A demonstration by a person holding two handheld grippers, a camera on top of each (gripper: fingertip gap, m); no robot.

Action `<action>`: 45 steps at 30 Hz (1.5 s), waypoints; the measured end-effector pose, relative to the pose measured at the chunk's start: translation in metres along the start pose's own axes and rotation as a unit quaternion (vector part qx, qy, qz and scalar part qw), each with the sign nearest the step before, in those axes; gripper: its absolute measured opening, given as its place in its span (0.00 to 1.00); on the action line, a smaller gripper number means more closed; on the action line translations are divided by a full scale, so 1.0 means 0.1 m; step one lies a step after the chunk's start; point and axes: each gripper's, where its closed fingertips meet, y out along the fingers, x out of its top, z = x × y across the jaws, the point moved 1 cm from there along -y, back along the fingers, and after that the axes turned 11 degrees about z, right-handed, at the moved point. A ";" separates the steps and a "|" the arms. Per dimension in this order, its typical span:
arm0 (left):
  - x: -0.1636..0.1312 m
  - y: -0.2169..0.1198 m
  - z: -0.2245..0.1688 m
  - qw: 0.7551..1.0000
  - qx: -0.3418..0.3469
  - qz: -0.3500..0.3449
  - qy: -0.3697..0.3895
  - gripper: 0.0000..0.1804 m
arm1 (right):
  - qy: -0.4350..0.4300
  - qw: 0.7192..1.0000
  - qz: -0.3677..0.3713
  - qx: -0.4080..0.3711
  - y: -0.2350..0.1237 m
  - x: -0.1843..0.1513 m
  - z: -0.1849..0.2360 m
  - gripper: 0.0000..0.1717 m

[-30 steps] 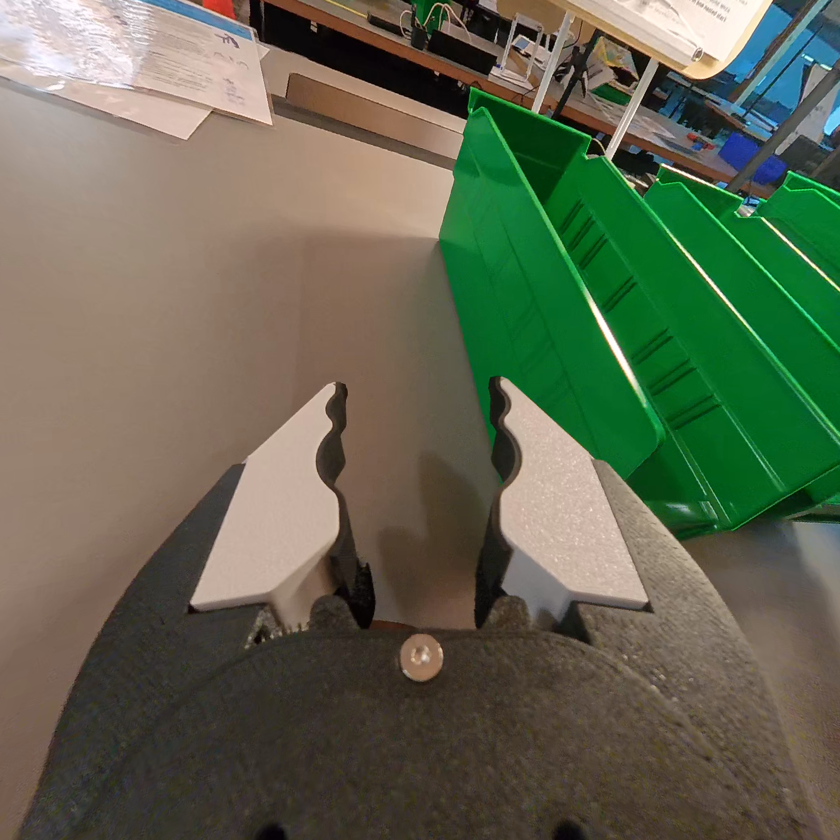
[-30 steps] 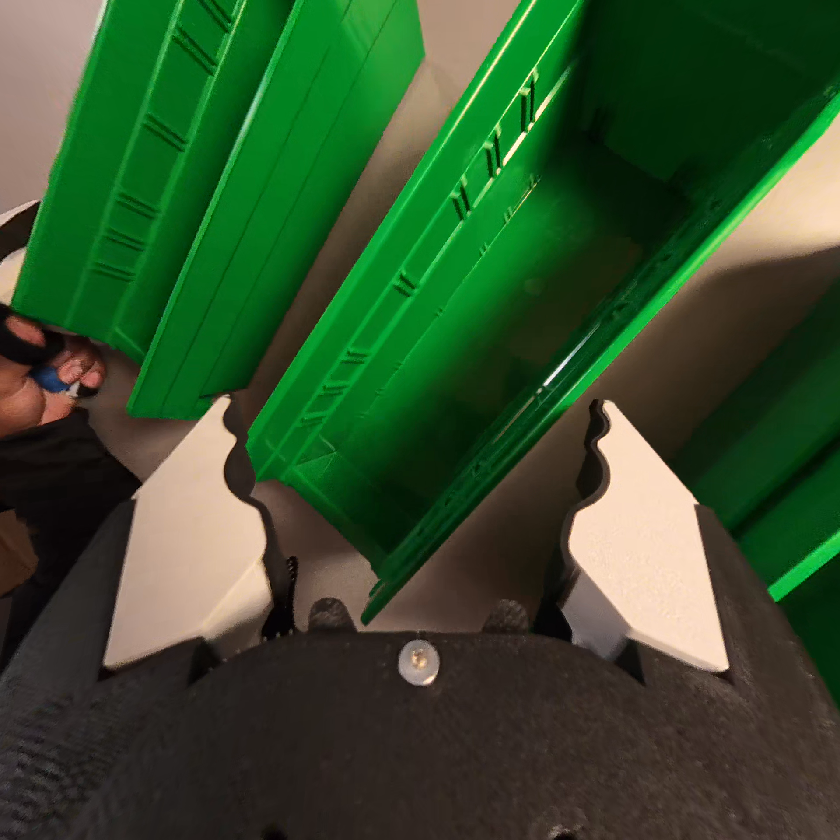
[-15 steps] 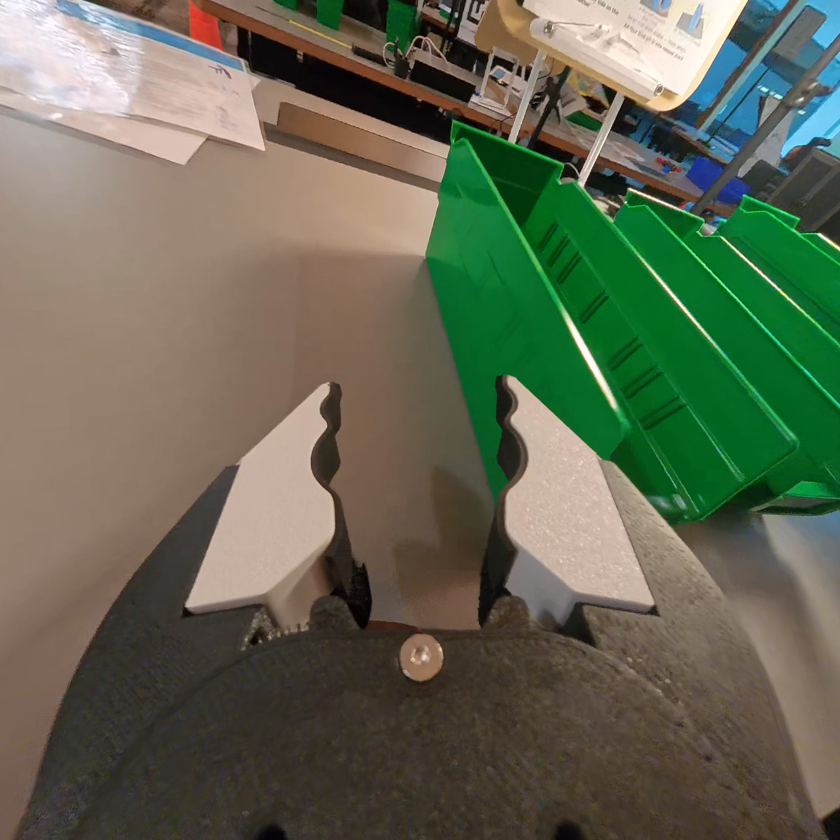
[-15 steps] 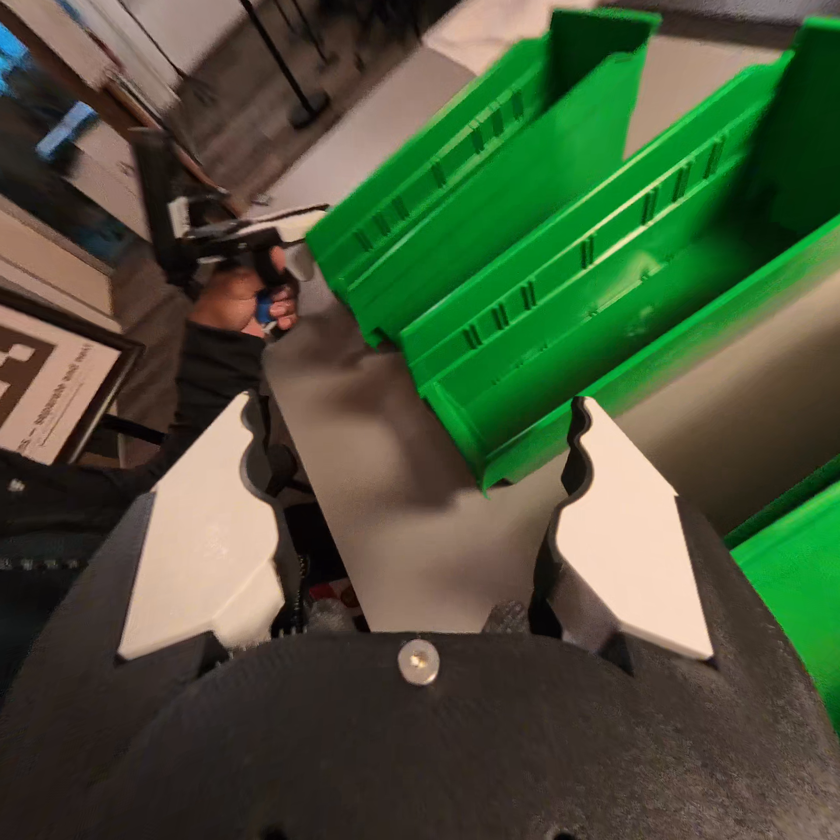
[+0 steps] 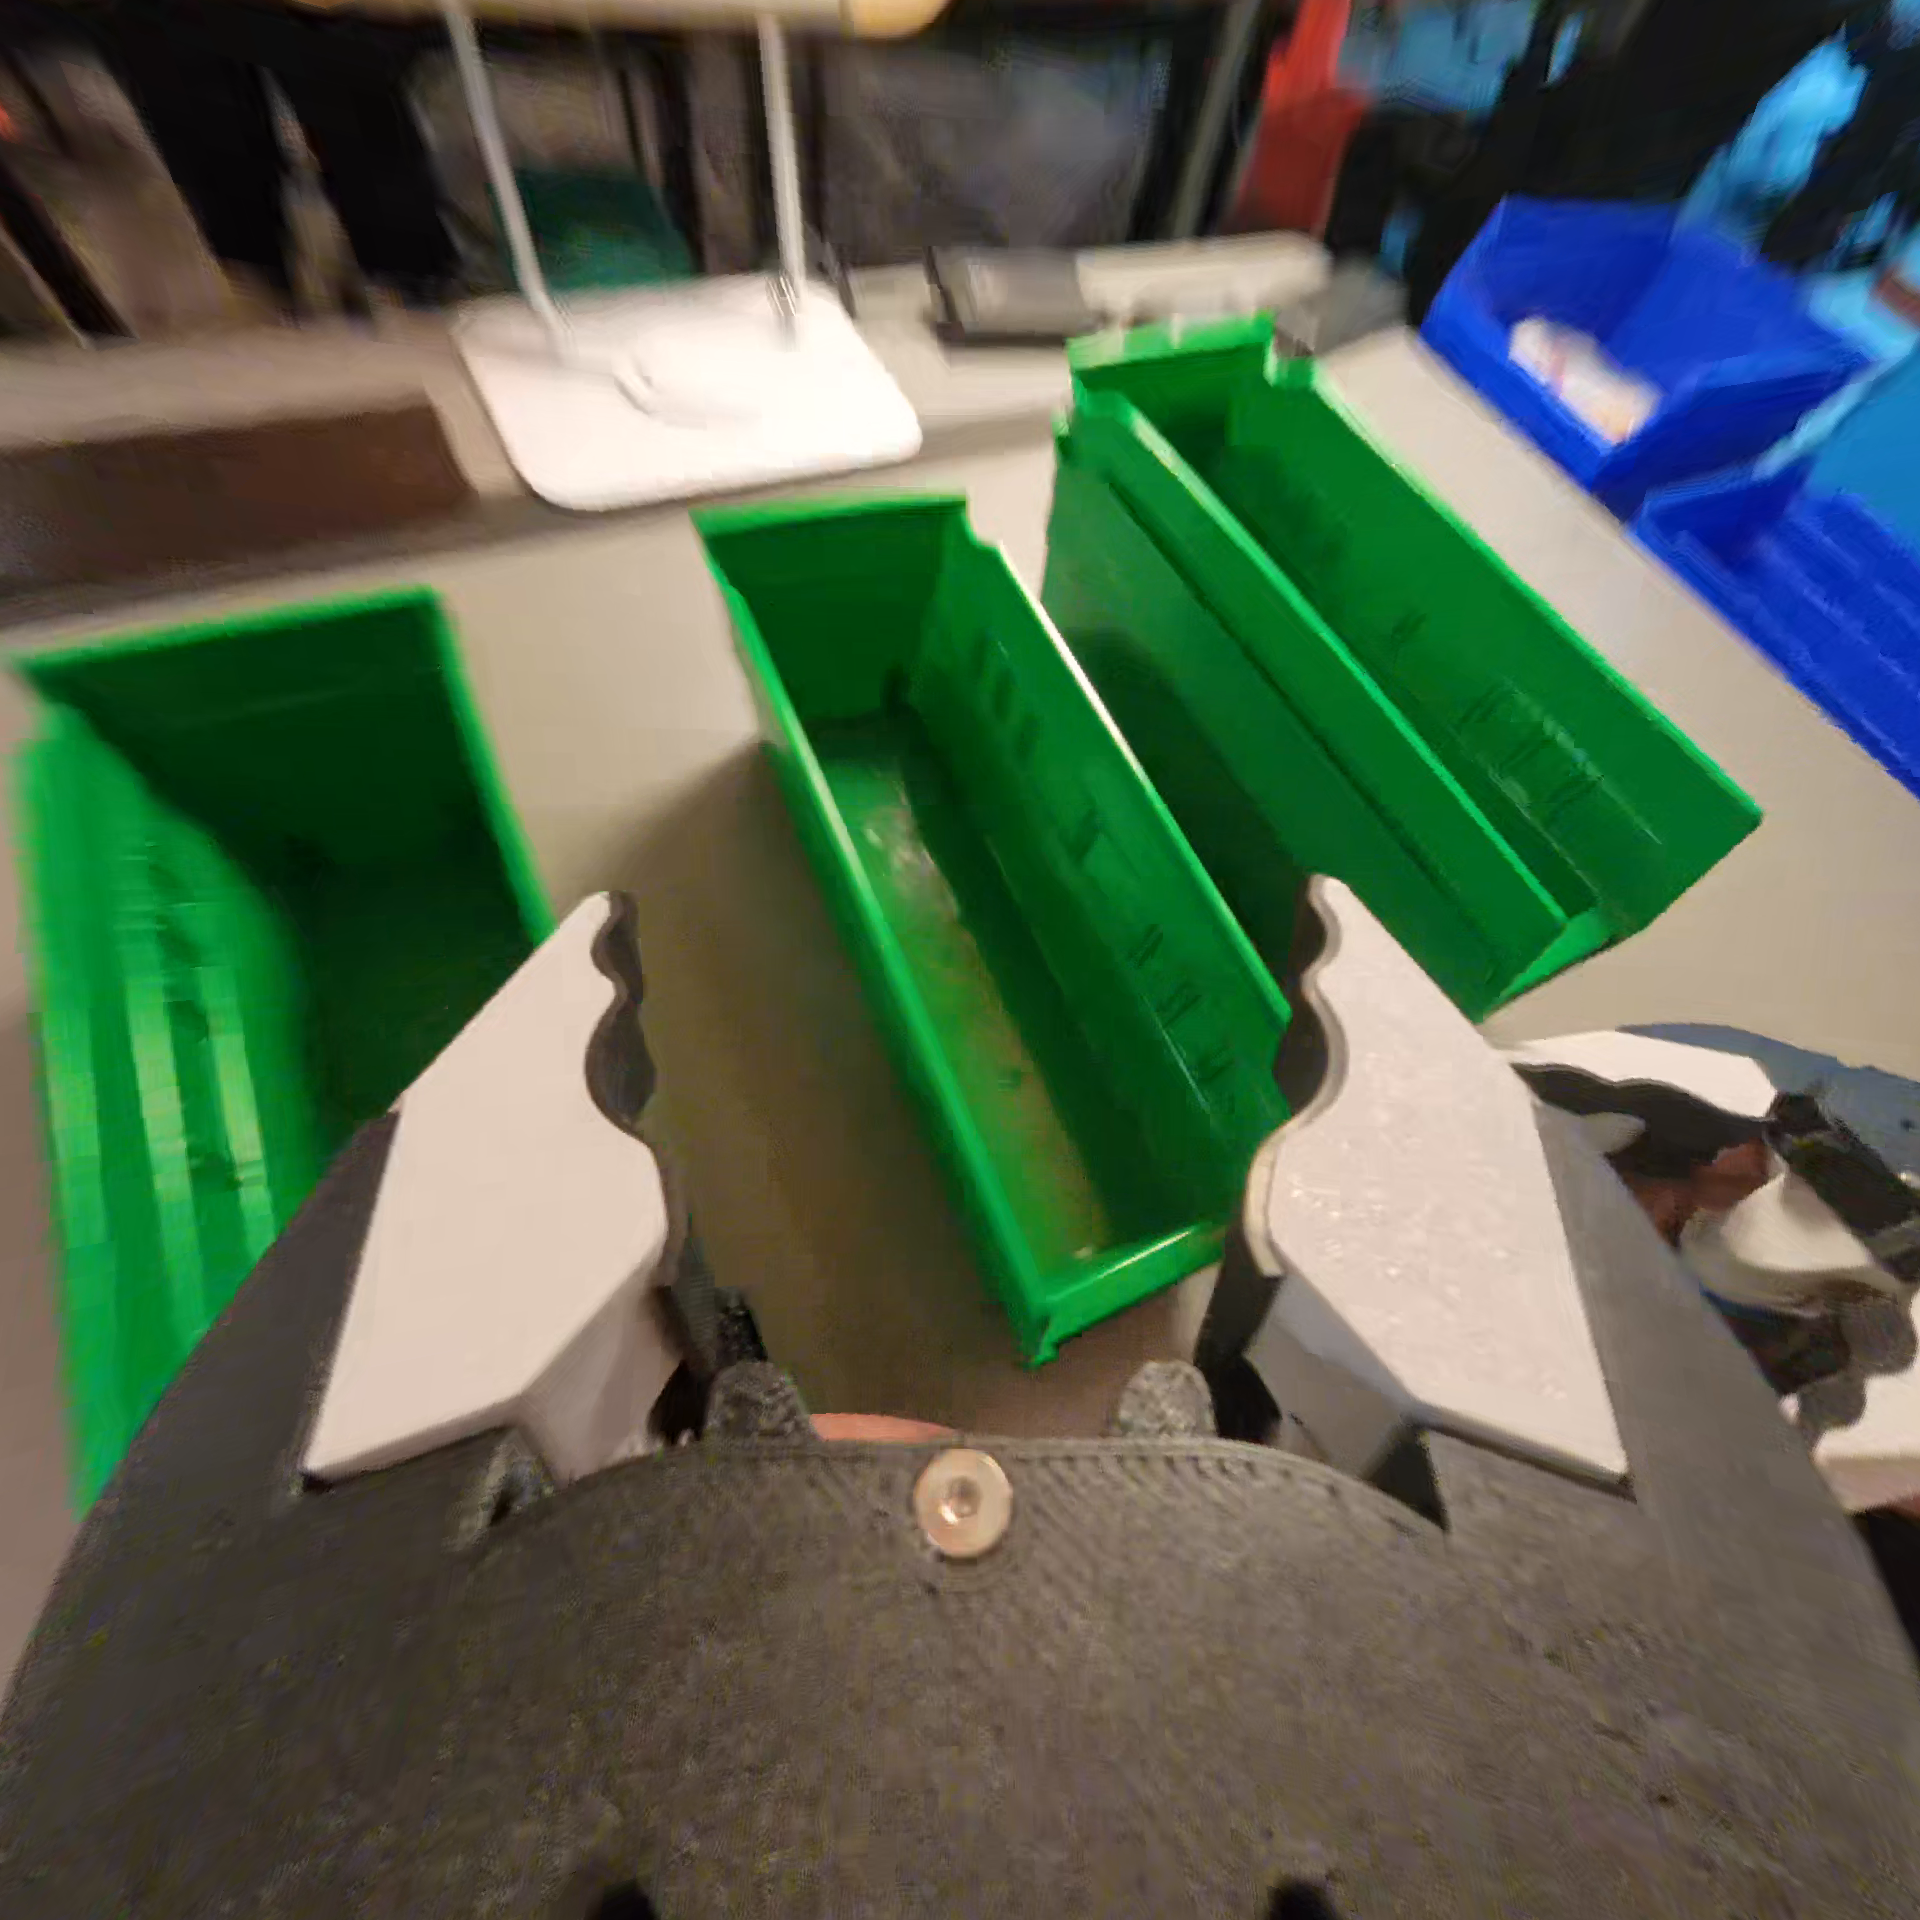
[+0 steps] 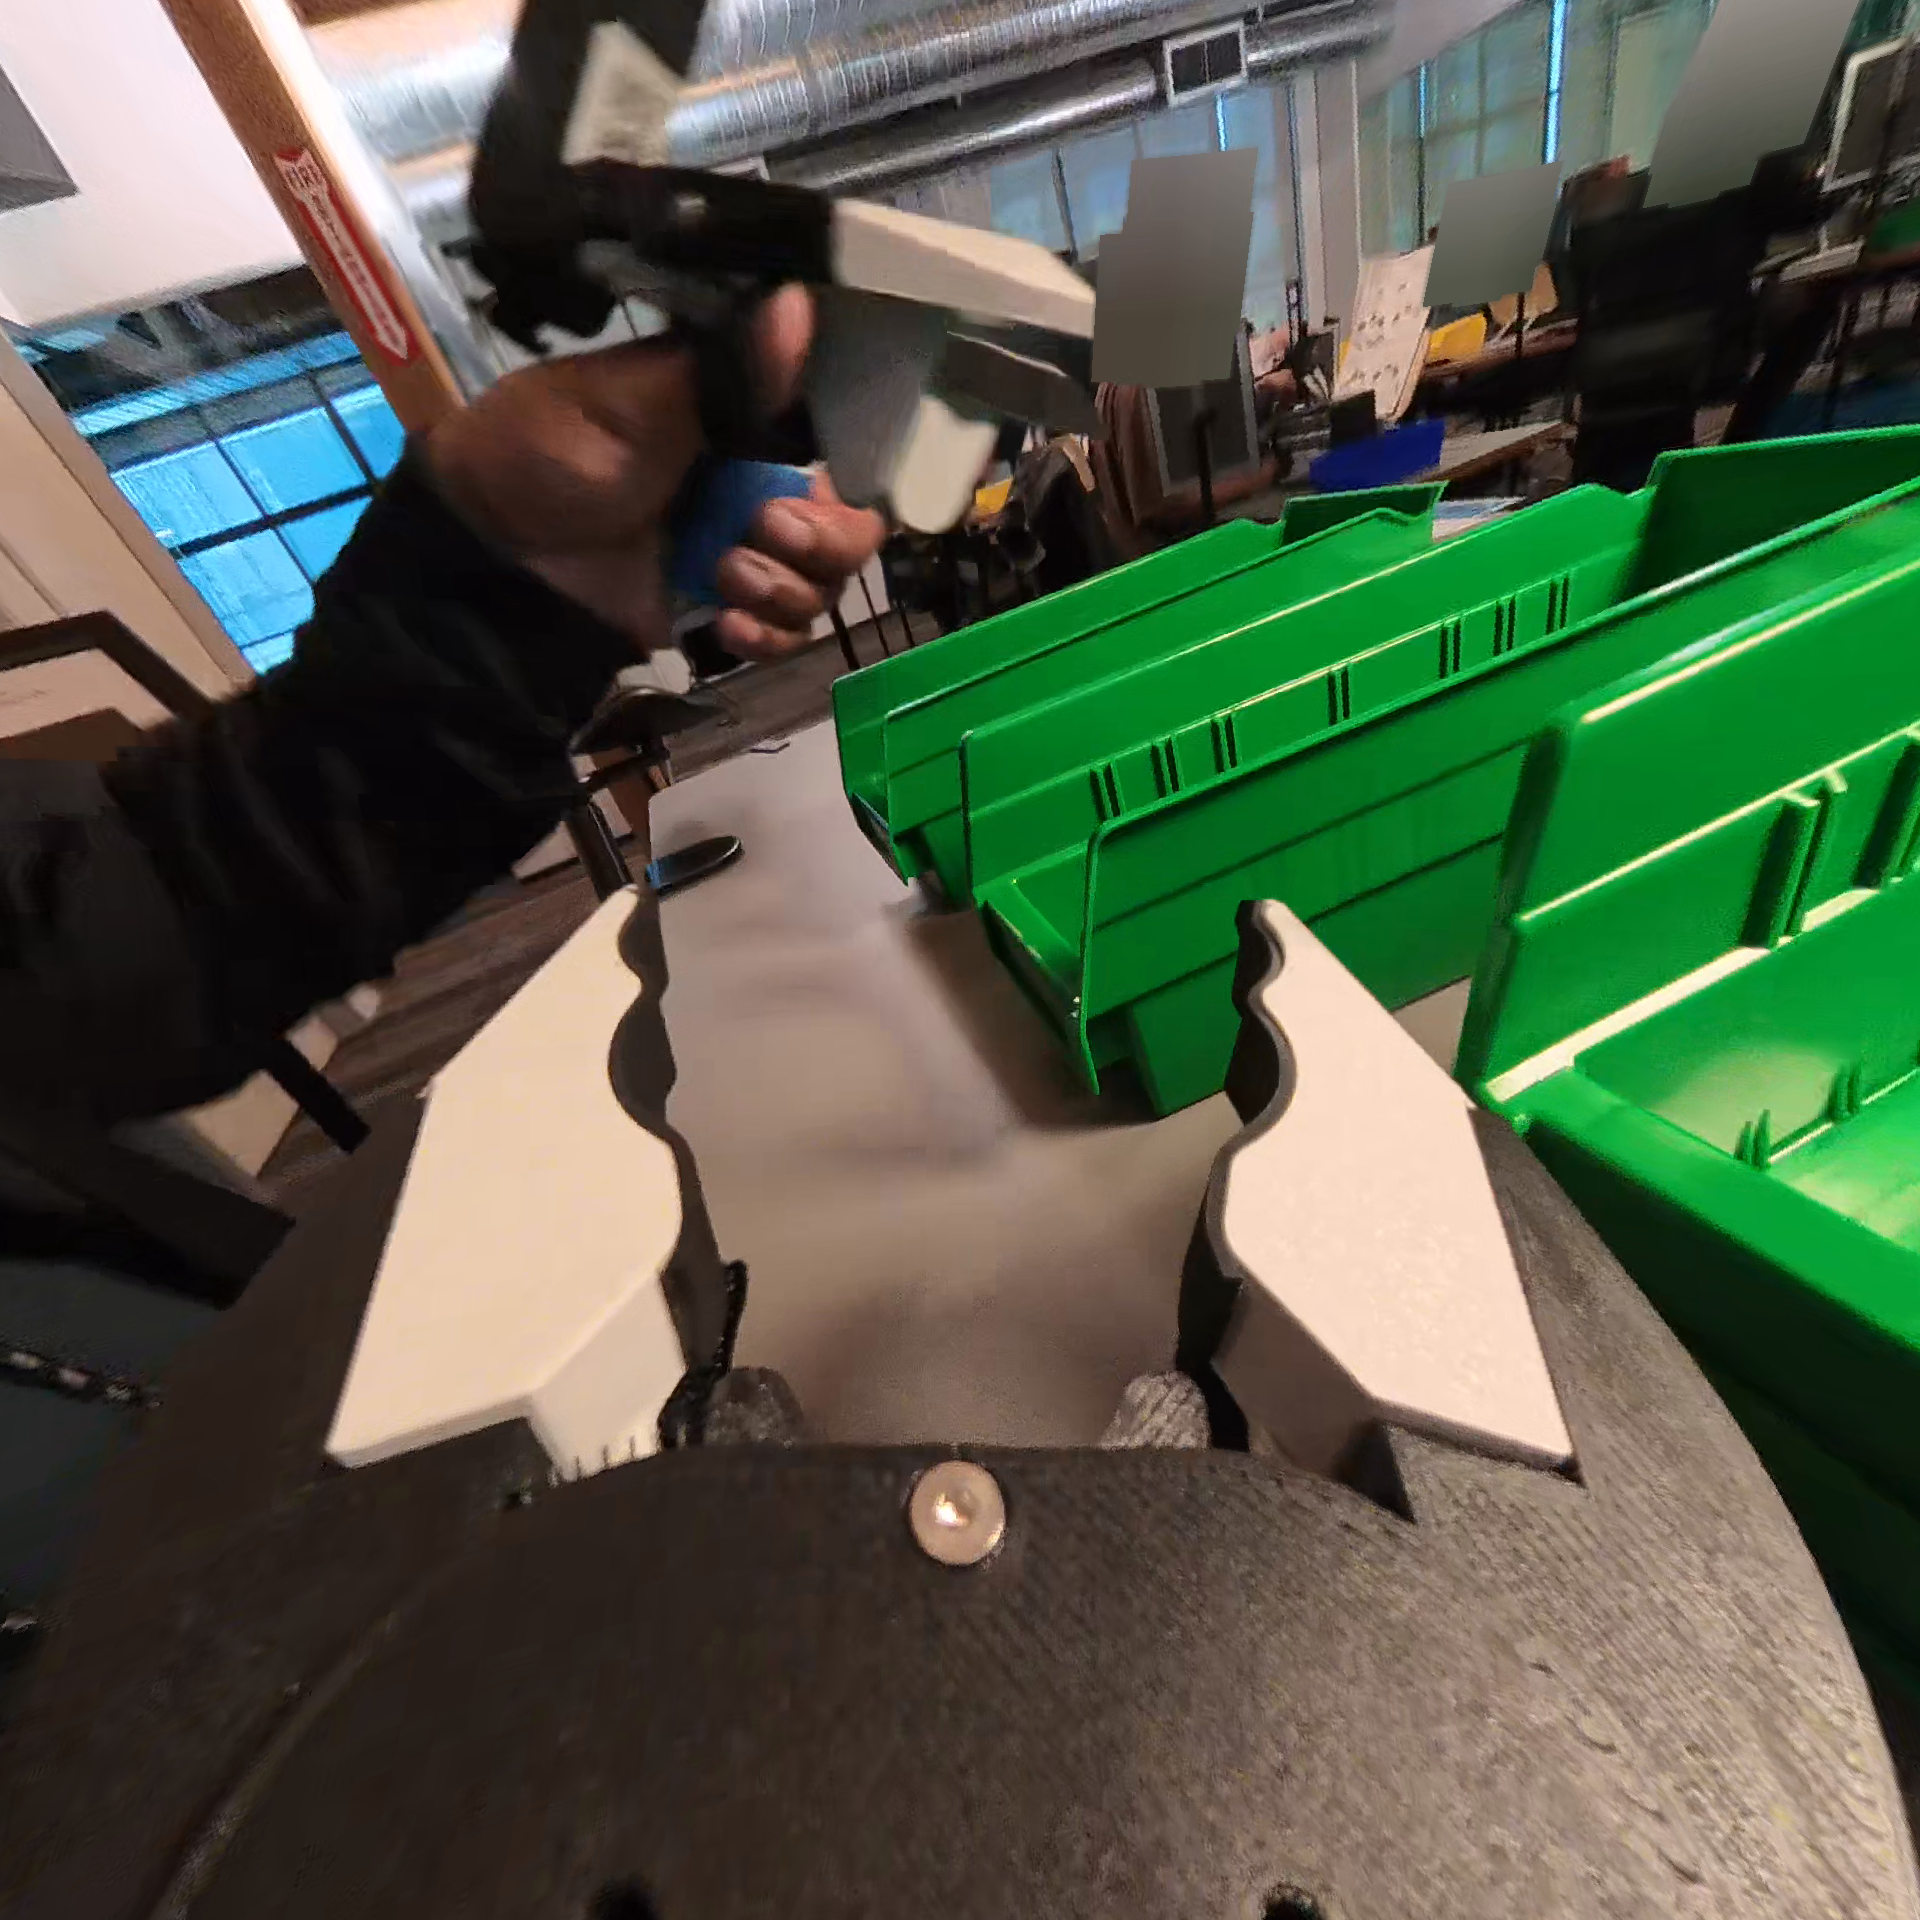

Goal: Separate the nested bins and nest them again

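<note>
Left fingers point(image 5: 603, 925): spread wide, gripping nothing.
Right fingers point(image 6: 1262, 925): spread wide, gripping nothing.
Middle green bin point(image 5: 966, 935): single, between left fingers.
Nested green bins point(image 5: 1351, 665): beyond right finger.

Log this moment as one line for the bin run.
left gripper: open, above middle green plastic bin | right gripper: open, holding nothing | green bins: three groups apart on grey table
</note>
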 end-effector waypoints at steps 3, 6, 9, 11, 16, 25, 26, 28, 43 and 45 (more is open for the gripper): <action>-0.08 0.51 -0.12 0.989 -0.009 0.147 -0.010 0.77 | 0.002 1.000 -0.019 0.002 -0.05 0.03 0.00 0.64; -0.11 0.80 -0.08 0.974 0.052 0.221 0.020 0.82 | 0.024 0.999 -0.036 0.012 -0.10 0.07 -0.03 0.63; -0.07 0.95 -0.07 0.964 0.087 0.250 0.029 0.83 | 0.037 0.998 -0.044 0.023 -0.12 0.08 -0.04 0.62; -0.10 1.03 -0.07 0.957 0.099 0.272 0.031 0.84 | 0.040 0.998 -0.045 0.029 -0.12 0.08 -0.03 0.62; -0.35 1.17 -0.06 0.934 0.085 0.344 0.037 0.81 | 0.053 0.996 -0.058 0.053 -0.16 0.10 0.00 0.62; -0.08 1.12 0.15 0.925 0.135 0.348 0.076 0.80 | 0.086 0.989 -0.096 0.074 -0.28 0.17 -0.05 0.57; -0.05 1.15 0.16 0.925 0.143 0.342 0.077 0.81 | 0.083 0.990 -0.089 0.073 -0.26 0.16 -0.05 0.57; -0.06 1.20 0.21 0.923 0.155 0.342 0.078 0.83 | 0.080 0.991 -0.080 0.071 -0.23 0.14 -0.04 0.57; -0.28 1.15 0.39 0.904 0.147 0.388 0.102 0.73 | 0.080 0.990 -0.086 0.073 -0.25 0.15 -0.04 0.57; -0.32 1.13 0.36 0.902 0.124 0.399 0.107 0.76 | 0.079 0.990 -0.086 0.073 -0.26 0.15 -0.04 0.57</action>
